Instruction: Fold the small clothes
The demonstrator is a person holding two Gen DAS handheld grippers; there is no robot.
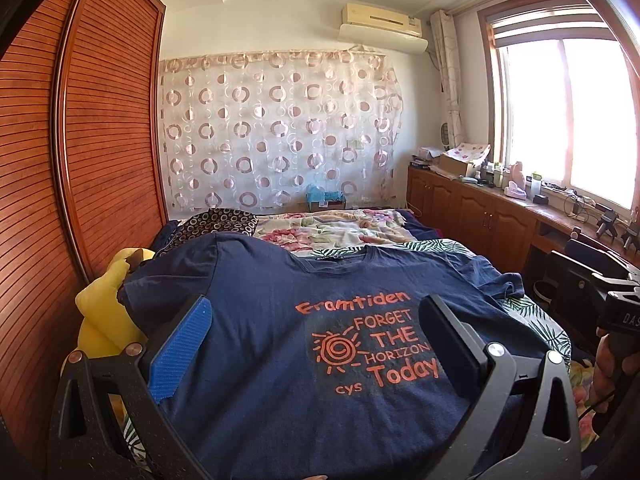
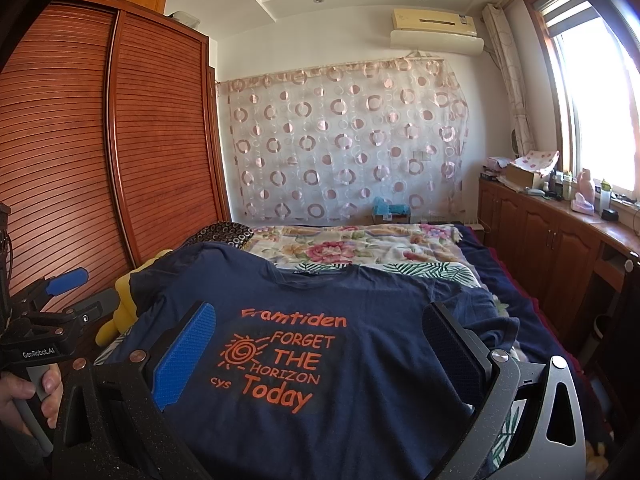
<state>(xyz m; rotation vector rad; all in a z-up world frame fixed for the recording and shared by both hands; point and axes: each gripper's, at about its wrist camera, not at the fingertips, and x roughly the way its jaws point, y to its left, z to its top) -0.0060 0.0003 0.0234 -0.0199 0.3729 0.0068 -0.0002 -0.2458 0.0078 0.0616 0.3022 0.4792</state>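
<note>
Left wrist: soft navy T-shirt point(image 1: 280, 320) lies flat.

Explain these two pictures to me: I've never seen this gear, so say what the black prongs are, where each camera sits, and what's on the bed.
The black prongs are the two fingers of handheld grippers; a person holds one in each hand. Each picture comes from a camera on one gripper, looking forward between its fingers.

The left gripper and right gripper are both open and hold nothing. Each also shows at the edge of the other's picture.

On the bed lies a navy T-shirt, spread face up with orange print. Beside it is a yellow plush toy; beyond it, a floral blanket.
</note>
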